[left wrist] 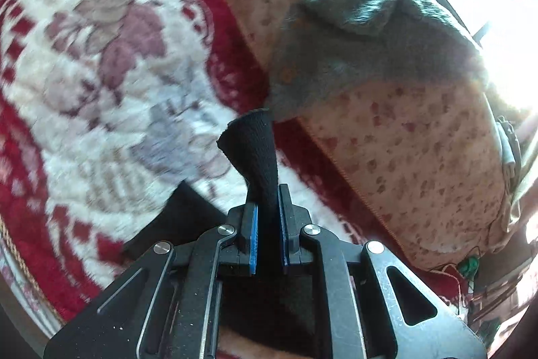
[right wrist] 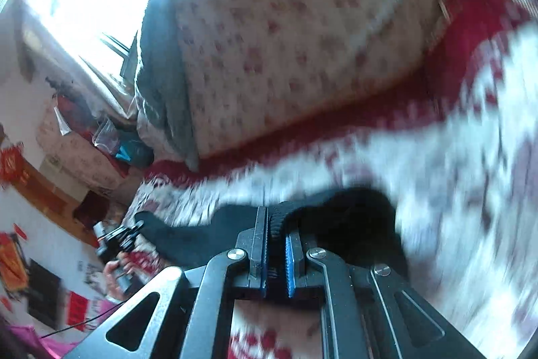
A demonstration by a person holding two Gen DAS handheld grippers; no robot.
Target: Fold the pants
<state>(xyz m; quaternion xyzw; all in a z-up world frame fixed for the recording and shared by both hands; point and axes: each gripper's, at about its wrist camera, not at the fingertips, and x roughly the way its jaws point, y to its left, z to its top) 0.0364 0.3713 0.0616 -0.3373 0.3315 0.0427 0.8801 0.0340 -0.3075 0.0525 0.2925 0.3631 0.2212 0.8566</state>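
Left wrist view: the left gripper (left wrist: 267,201) has its jaws clamped on a bunched end of the black pants (left wrist: 252,147), which stands up out of the blue pads as a dark tongue of cloth. More black fabric lies under the gripper's left side. Beneath is a red-and-white floral blanket (left wrist: 101,56). Along the blanket's far edge sits a pale spotted quilt (left wrist: 420,157) with a grey cloth (left wrist: 363,56) draped over it.

Right wrist view: the right gripper (right wrist: 277,224) is closed on a ribbed black edge of the pants (right wrist: 353,217); dark cloth spreads to both sides of the jaws over the blurred blanket (right wrist: 454,140). The quilt (right wrist: 285,39) lies beyond the blanket's red border. At lower left a person's hand (right wrist: 114,275) holds the other gripper.
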